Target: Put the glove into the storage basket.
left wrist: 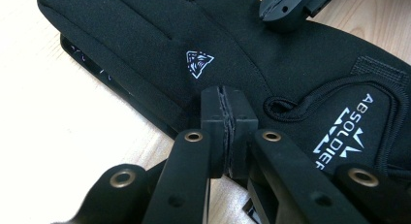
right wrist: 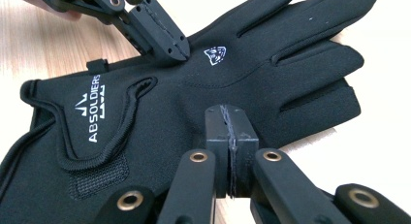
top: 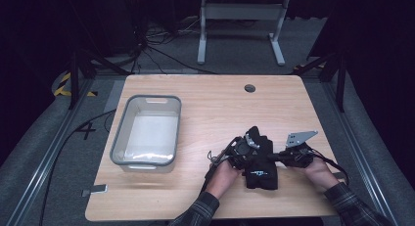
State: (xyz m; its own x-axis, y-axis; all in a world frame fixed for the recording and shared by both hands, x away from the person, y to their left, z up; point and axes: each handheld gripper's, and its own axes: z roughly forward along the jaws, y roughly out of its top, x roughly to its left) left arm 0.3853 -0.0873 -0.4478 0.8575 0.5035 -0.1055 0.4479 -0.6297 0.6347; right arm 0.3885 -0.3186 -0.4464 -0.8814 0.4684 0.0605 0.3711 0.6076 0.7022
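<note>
At the near edge of the high view, two plaid sleeves [top: 350,202] are seen coming in from the bottom, each hand carrying a tool. Just beyond them, near the right part of the wooden table [top: 215,108], black gloves [top: 262,162] are laid flat, cuff toward the person and fingers pointing away. White "ABSOLDIERS" lettering [right wrist: 93,107] is printed on the cuff strap, and a small white triangular logo [right wrist: 215,55] is printed on the back of the top glove. A second glove appears to be stacked under the first, judged from a dark edge at the left in the left gripper view; this is not fully clear.

The left tool [left wrist: 227,124] is held at the left side of the gloves, its jaws pressed together with nothing between them, tips resting on or just above the fabric below the logo. The right tool [right wrist: 229,136] is held at the right side, jaws likewise pressed together and empty, tips over the glove's back near the finger bases. In the right gripper view the left tool is seen at upper left, tip touching the glove beside the logo.

Farther left, well apart from the gloves, a grey plastic bin [top: 121,135] is set on the table. A round hole [top: 250,88] is seen near the table's far edge. Beyond it, a white table frame [top: 241,25] and cables [top: 161,50] are seen on the floor.
</note>
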